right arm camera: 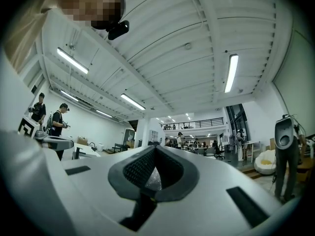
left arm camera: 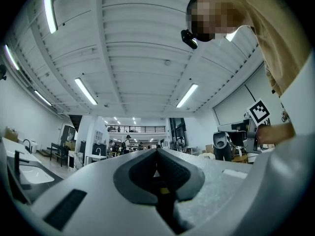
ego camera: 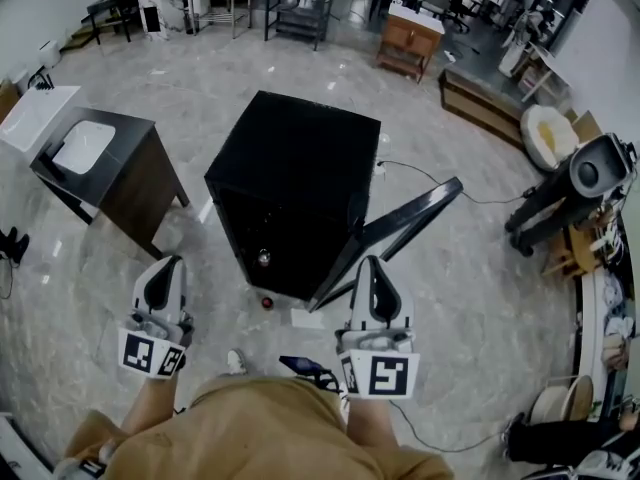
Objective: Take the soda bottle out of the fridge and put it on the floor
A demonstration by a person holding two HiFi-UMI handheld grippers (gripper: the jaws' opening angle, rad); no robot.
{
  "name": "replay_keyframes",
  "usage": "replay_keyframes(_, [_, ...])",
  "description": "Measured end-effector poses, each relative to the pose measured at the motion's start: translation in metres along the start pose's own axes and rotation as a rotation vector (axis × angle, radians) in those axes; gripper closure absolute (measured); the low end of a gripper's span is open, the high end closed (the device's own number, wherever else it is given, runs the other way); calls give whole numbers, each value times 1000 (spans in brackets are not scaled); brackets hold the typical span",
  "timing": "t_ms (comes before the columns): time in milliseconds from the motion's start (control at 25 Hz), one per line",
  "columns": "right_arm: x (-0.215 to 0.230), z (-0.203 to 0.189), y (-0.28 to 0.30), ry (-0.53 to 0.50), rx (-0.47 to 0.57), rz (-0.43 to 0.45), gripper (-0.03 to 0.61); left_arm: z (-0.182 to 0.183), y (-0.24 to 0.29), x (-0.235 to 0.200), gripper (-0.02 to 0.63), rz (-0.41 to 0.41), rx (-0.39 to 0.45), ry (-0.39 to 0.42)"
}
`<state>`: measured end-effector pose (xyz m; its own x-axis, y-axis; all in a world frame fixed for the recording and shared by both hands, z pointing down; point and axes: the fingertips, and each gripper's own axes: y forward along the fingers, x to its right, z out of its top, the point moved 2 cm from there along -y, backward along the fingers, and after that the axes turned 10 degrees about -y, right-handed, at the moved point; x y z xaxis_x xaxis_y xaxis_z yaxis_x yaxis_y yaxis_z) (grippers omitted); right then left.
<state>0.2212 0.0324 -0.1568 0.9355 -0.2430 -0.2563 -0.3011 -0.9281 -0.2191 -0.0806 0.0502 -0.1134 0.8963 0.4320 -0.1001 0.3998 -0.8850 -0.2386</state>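
Observation:
In the head view a black fridge [ego camera: 300, 183] stands on the marble floor with its door [ego camera: 395, 233] swung open to the right. A small round-topped object [ego camera: 264, 258], which looks like the soda bottle, sits low in the fridge's open front. My left gripper [ego camera: 170, 264] hangs near the fridge's front left, shut and empty. My right gripper [ego camera: 371, 262] is just in front of the open door, shut on nothing. Both gripper views tilt upward at the ceiling. In them the left gripper [left arm camera: 157, 154] and the right gripper [right arm camera: 155, 149] have their jaws together, and the fridge is out of sight.
A small red object [ego camera: 267, 303] and a white sheet [ego camera: 305, 318] lie on the floor before the fridge. A sink cabinet [ego camera: 105, 168] stands at the left and a black stand [ego camera: 560, 203] at the right. A cable [ego camera: 430, 178] runs behind the door. Tables line the back.

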Motion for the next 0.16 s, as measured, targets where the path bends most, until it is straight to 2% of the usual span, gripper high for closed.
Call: replay_keyframes(160, [2,-4,-7,-17,-18,7,578,2,-4,7,612,-7,7,5])
